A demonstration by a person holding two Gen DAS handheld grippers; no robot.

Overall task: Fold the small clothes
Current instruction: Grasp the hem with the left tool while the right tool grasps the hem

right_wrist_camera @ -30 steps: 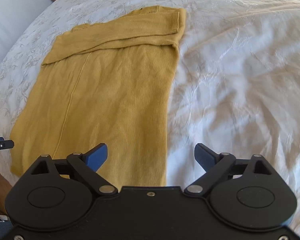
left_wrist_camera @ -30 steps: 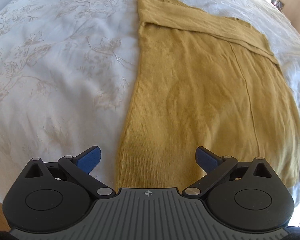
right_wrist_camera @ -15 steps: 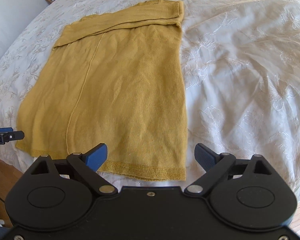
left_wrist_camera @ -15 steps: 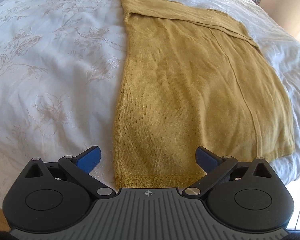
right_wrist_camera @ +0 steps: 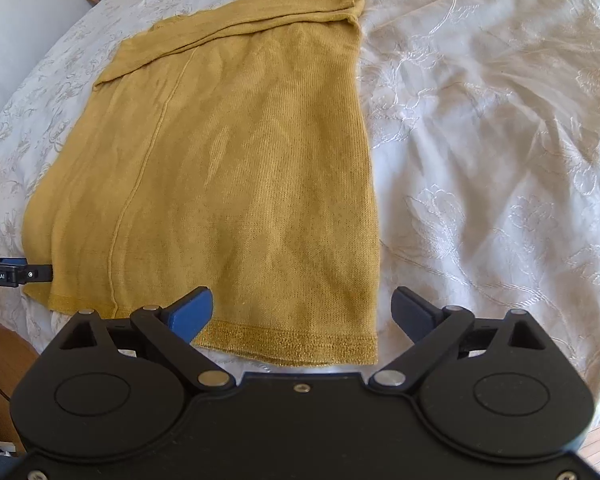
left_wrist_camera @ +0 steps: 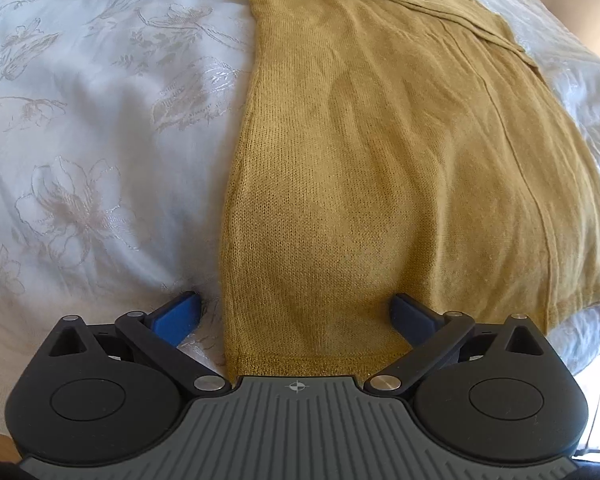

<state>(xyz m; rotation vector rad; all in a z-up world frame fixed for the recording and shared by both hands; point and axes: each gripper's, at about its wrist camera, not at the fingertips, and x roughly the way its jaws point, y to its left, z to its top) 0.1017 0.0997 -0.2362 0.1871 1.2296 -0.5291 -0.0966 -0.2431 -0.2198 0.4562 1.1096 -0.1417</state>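
Left gripper (left_wrist_camera: 296, 314) sits low at the near edge of the bed, jaws spread wide and holding nothing. Its blue fingertips (left_wrist_camera: 178, 316) straddle the near left corner of the mustard knit top (left_wrist_camera: 380, 168): one pad rests on the white bedspread (left_wrist_camera: 92, 140) just beside the garment's left edge, the other lies over the knit fabric close to the hem. The hem band runs right up against the gripper's grey ribbed body.

Over to the right gripper (right_wrist_camera: 304, 312), also gaping wide, nothing pinched. Its left pad (right_wrist_camera: 190, 310) is over the top near the ribbed hem (right_wrist_camera: 292, 346); its right pad is over bare bedspread (right_wrist_camera: 500, 160), just off the garment's right edge. So the near right corner of the top lies between the two pads.

The top itself lies flat along the bed, hem toward the near edge, body stretching away toward the far side. At its far end a sleeve (right_wrist_camera: 260, 12) is folded across the width. A long seam line (right_wrist_camera: 140, 184) runs lengthwise down the fabric. Soft creases ripple the knit, otherwise it is smooth.

In the right wrist view the tip of the other tool (right_wrist_camera: 16, 274) pokes in at the far left, by the top's near left corner. The bedspread carries an embroidered floral pattern and is rumpled on the right side. No containers in either view.
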